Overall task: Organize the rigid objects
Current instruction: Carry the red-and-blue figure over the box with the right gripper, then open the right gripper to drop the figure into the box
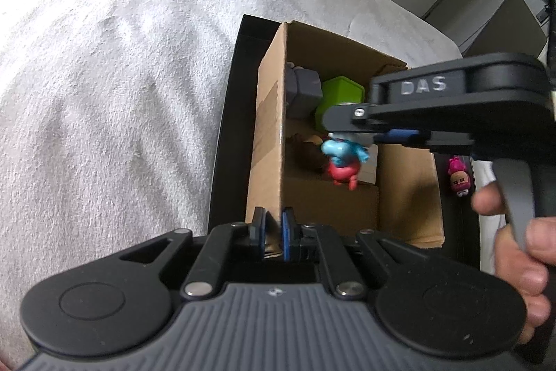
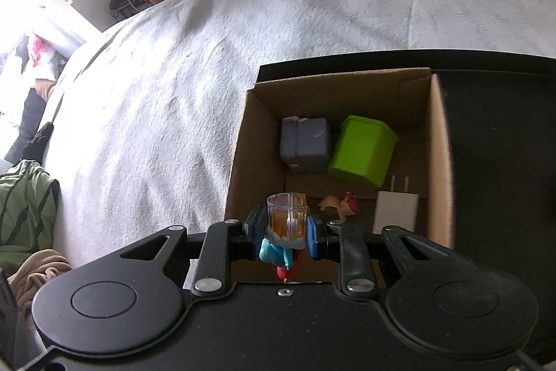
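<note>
Figurine (image 2: 283,244) in blue and red hangs over the cardboard box (image 2: 439,162), clamped in the right tool (image 2: 280,232), while the left tool (image 1: 273,232) pinches the box wall; grey block (image 2: 305,145) and green block (image 2: 361,150) already packed, pink toy (image 1: 458,178) still outside.

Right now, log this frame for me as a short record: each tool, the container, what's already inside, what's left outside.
left tool: shut on the cardboard box wall
right tool: shut on a blue and red figurine, over the box
in box: grey block, green block, white charger, small orange toy
outside: pink figurine on the black tray
surface: white blanket
</note>
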### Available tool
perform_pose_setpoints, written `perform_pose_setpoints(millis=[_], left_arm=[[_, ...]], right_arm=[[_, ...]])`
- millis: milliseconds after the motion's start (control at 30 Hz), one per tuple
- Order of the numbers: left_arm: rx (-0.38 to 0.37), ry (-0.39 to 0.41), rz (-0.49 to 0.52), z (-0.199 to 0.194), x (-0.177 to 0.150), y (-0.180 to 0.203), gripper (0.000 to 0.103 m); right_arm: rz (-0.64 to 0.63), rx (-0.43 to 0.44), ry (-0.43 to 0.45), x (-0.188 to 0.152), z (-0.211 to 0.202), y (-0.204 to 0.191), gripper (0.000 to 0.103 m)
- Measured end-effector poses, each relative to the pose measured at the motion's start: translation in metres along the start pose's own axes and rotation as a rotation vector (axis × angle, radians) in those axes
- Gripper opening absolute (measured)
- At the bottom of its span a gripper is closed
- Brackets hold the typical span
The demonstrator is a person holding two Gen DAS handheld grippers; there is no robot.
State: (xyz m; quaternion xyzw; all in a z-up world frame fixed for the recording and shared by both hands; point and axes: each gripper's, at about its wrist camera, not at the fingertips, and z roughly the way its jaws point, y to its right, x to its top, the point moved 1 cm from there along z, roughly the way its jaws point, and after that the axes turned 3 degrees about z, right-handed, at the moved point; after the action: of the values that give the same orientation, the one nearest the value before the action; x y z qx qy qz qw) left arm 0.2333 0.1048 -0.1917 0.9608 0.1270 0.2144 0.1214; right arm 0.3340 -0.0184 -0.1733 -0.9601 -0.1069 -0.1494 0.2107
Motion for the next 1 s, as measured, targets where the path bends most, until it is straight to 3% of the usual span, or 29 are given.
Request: perform_pose_setpoints(millis=[333,733,1000], left_arm=[[-0.031,0.003,-0.025,0.001,0.001,-0.007,0.009],[-0.025,0.006,-0.023,0.001,0.001,-0.006,0.009],[-0.015,0.005,-0.017,0.001,0.001,-0.004,0.009]], right_arm=[[0.037,0.044,0.012,0.005,0.010,-0.007,0.030],[0.050,0.033,0.040,0.003,-0.020,0.018,0.031],[0.060,0.015,0.087,0.004,-0.046,0.038,0.037]])
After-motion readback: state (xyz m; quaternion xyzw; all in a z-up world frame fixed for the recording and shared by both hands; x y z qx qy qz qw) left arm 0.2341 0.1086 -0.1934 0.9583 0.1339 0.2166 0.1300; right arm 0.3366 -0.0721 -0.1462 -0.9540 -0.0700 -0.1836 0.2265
